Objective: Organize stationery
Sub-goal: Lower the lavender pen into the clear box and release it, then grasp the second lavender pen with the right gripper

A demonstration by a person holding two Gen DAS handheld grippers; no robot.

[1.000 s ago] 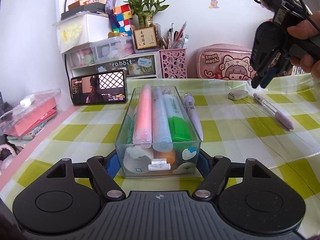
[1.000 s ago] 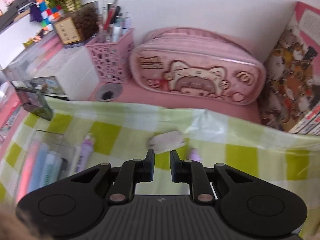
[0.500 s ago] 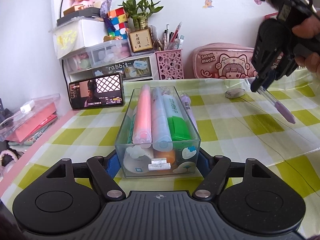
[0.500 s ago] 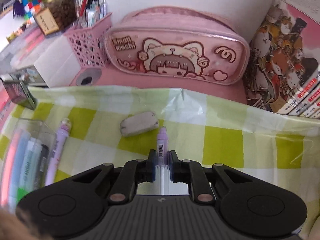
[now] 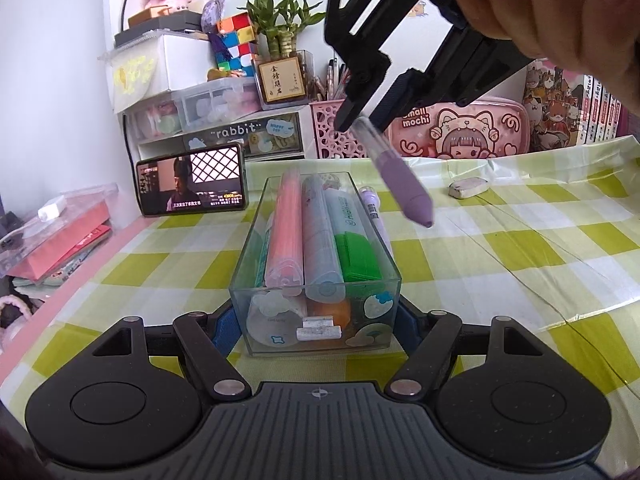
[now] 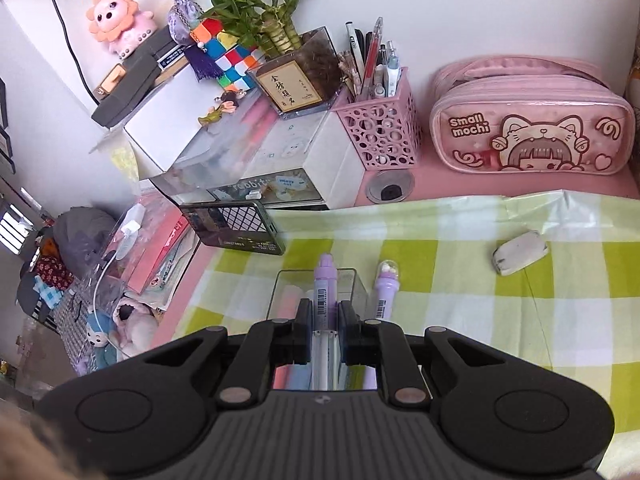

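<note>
**Two items left on the counter, one pen in the air**

Several markers already lie lengthwise in the clear box point(image 5: 316, 264), which sits on the checked cloth point(image 5: 520, 264) of the counter. The left gripper point(image 5: 316, 320) is clamped on the near end of that box, a finger against each side wall, steadying it.

The right gripper point(image 6: 323, 322) is closed on a purple pen point(image 5: 400, 176), pinching its clear upper barrel. The pen hangs in the air above the far right of the box, touching nothing else. In the left wrist view its long axis runs on a slant, the purple tip lowest and aimed down and toward the right of the frame. From the right wrist view, the pen lies roughly in line with the box's length.

My judgement is that the job is well past halfway. This pen has yet to go in. A second purple pen point(image 6: 386, 288) lies on the cloth just beside the box's right wall, parallel to it, and a grey eraser point(image 6: 519, 258) rests well apart, toward the pink pencil case point(image 6: 532, 120). Both remain loose.
</note>
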